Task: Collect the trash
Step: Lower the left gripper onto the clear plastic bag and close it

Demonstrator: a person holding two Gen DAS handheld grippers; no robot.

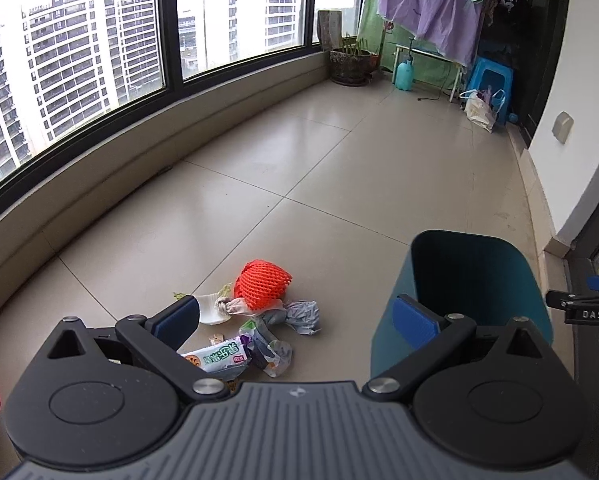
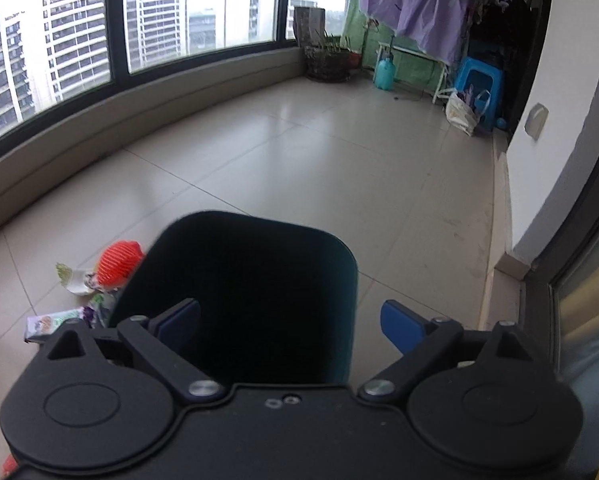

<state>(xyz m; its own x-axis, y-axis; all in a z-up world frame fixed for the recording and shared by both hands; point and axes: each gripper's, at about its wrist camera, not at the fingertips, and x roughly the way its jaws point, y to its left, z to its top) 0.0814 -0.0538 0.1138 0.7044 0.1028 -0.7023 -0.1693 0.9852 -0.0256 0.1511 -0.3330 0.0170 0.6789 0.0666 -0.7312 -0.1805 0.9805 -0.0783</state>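
Teal plastic fills my right view: the bin (image 2: 251, 296) stands upright on the tiled floor (image 1: 339, 184), its open mouth directly under my right gripper (image 2: 291, 318), whose fingers (image 2: 401, 324) are spread wide and hold nothing. My left gripper (image 1: 295, 316) is spread just as wide and equally empty, hovering above the trash pile (image 1: 255, 320) just left of the bin: an orange foam net (image 1: 262, 285), crumpled wrappers (image 1: 299, 316), a green-printed packet (image 1: 219, 354) and a white scrap (image 1: 211, 312). The next pick, I judge, belongs to the left. I would drop onto one piece only, probably the foam net, since it stands tallest and will squash easily between the pads. Closing low, near the floor, should avoid dragging the neighbouring wrappers along, then lift clear before swinging over the rim.
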